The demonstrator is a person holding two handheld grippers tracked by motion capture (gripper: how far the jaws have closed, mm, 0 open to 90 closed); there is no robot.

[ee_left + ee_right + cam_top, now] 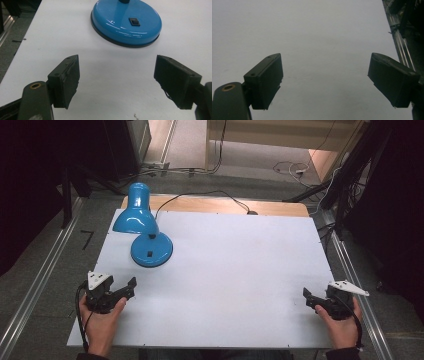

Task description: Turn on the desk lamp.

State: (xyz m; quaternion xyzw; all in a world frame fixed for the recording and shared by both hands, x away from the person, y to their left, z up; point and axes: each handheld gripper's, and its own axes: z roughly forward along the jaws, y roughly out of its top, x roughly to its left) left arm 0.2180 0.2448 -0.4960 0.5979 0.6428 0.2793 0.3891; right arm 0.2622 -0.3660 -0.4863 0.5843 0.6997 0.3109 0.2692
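Approach stage: my left gripper (131, 287) faces the blue lamp (145, 227), jaws spread and empty.
My right gripper (309, 299) waits spread too; next I must reach the lamp's switch (135, 21).

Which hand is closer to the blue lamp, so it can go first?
The left. The left hand-held gripper sits open just below the blue lamp, whose base lies right ahead in its own view. The right hand-held gripper waits open at the table's far right edge.

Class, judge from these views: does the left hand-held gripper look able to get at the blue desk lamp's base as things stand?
Probably yes. The left hand-held gripper stands open and empty, facing the lamp's base, with bare white table between them and nothing in the way.
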